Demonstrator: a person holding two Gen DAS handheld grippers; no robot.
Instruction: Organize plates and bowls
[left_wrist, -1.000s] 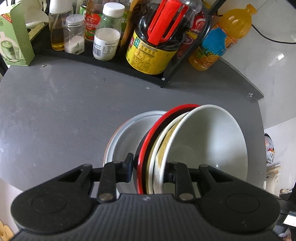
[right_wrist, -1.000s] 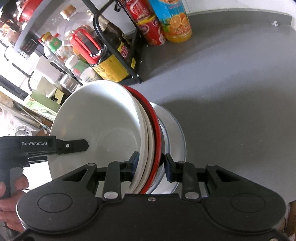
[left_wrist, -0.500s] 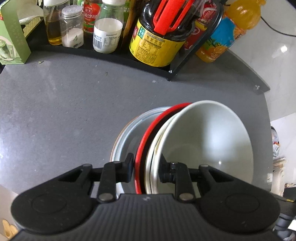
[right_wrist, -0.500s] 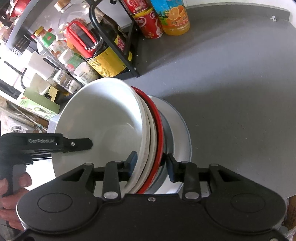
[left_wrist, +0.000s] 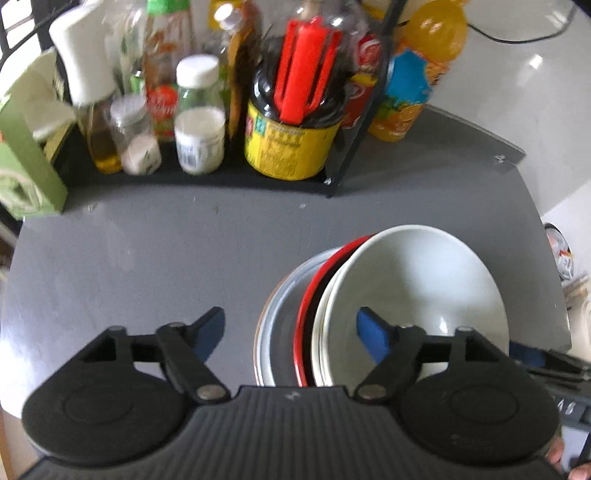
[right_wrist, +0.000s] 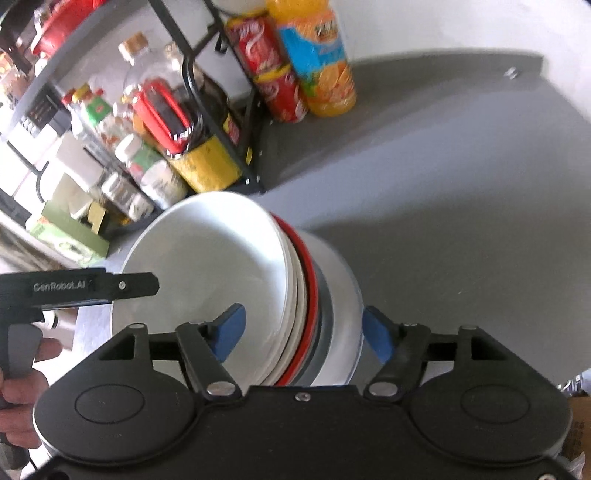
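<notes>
- Plainly, the stack (left_wrist: 369, 314) of nested dishes sits on the grey table (left_wrist: 147, 251): a white bowl (left_wrist: 417, 288) on top, a red-rimmed dish (left_wrist: 306, 317) under it, a grey plate (left_wrist: 277, 325) at the bottom.
- Both claws straddle the rims from opposite sides, which suits a two-handed carry of a wide stack.
- The left claw (left_wrist: 290, 328) is spreading; its blue pads stand clear of the rims, with the stack's edge between them.
- The right claw (right_wrist: 308, 328) is spreading too, with the rims between its pads but none touching.
- My reading: the stack is being let go where it lies.
- The left view shows the rack (left_wrist: 221, 181) of bottles head-on and the table's bare near side.
- Only the right view shows the left claw's arm (right_wrist: 92, 286) over the bowl's far rim, the hand (right_wrist: 22, 380) gripping it, and the cola cans (right_wrist: 273, 85) beside the juice bottle (right_wrist: 317, 62).
</notes>
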